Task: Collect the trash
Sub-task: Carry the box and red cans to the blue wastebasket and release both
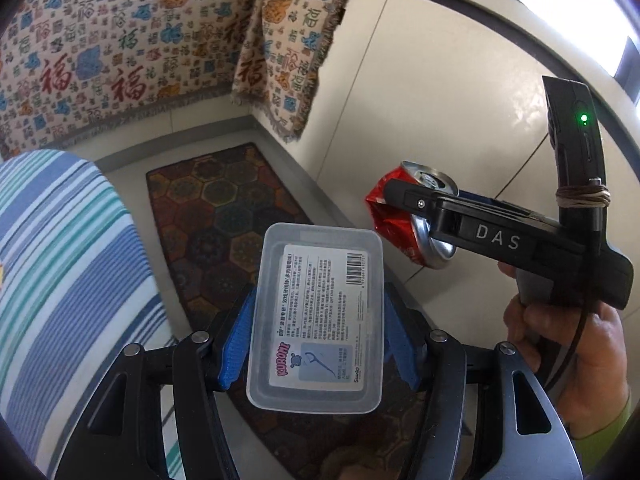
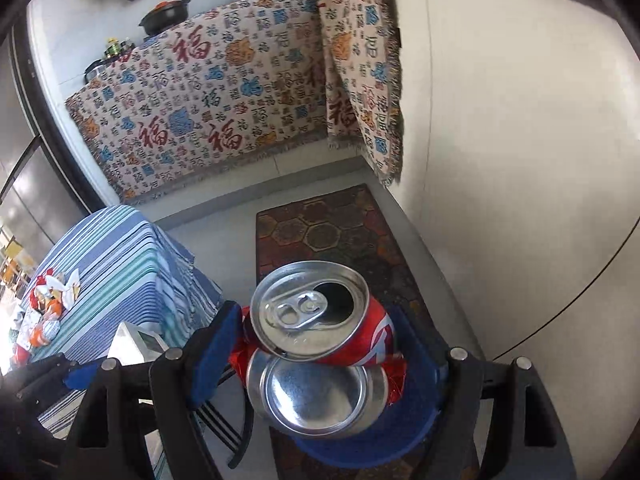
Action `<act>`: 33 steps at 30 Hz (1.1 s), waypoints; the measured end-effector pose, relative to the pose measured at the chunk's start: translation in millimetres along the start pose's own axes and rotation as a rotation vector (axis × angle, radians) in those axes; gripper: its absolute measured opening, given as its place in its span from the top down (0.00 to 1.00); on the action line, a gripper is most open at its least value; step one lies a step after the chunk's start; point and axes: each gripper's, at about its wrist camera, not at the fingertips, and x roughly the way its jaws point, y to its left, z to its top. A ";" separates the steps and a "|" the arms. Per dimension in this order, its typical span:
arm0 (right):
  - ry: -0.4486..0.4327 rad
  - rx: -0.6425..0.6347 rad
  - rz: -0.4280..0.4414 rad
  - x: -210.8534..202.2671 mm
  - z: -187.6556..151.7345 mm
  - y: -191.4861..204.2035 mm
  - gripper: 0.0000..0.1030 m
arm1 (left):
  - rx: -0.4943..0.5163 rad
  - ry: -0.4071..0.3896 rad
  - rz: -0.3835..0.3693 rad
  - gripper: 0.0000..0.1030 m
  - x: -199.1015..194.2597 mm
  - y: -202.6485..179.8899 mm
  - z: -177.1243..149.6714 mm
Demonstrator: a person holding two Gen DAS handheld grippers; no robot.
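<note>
One dark hexagon-patterned rug (image 2: 336, 240) on pale floor (image 2: 500, 160)

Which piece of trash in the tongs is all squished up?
The red soda can in the right tongs is crumpled. The clear plastic box in the left tongs keeps its shape.

Clear labelled plastic box (image 1: 316, 320) and crushed red can (image 2: 320, 348), each clamped in tongs.
</note>
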 end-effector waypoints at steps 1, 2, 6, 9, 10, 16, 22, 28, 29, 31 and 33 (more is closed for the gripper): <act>0.000 0.014 -0.003 5.6 0.1 -9.2 0.23 | 0.000 0.008 -0.002 0.40 10.2 -2.0 1.6; 0.002 0.027 -0.007 11.2 -0.1 -17.1 0.23 | -0.001 0.013 -0.004 0.40 18.5 -3.8 2.4; 0.007 0.085 0.007 27.0 1.8 -40.9 0.23 | -0.016 0.029 -0.019 0.40 44.0 -4.0 4.4; 0.009 0.113 0.008 32.4 0.8 -52.9 0.23 | -0.036 0.039 -0.021 0.40 61.3 -4.2 5.7; 0.009 0.122 0.009 33.9 0.9 -56.4 0.23 | -0.043 0.042 -0.023 0.40 65.4 -4.2 4.8; 0.013 0.155 0.010 38.6 -0.3 -68.8 0.23 | -0.065 0.067 -0.025 0.40 86.1 -9.4 -0.6; 0.008 0.176 0.022 42.6 2.0 -72.4 0.22 | -0.051 0.073 -0.037 0.39 100.7 -18.8 -5.6; -0.012 0.193 0.031 35.2 2.8 -75.3 0.22 | -0.046 0.013 -0.005 0.08 107.0 -22.9 -9.5; -0.022 0.195 0.029 32.3 3.5 -75.6 0.22 | -0.044 0.011 0.000 0.08 106.4 -23.7 -9.9; -0.043 0.198 0.020 25.8 4.7 -75.3 0.22 | -0.050 0.010 0.001 0.08 101.1 -23.1 -9.0; -0.069 0.192 0.006 18.3 5.7 -73.5 0.22 | -0.058 -0.007 0.007 0.08 89.8 -21.3 -7.7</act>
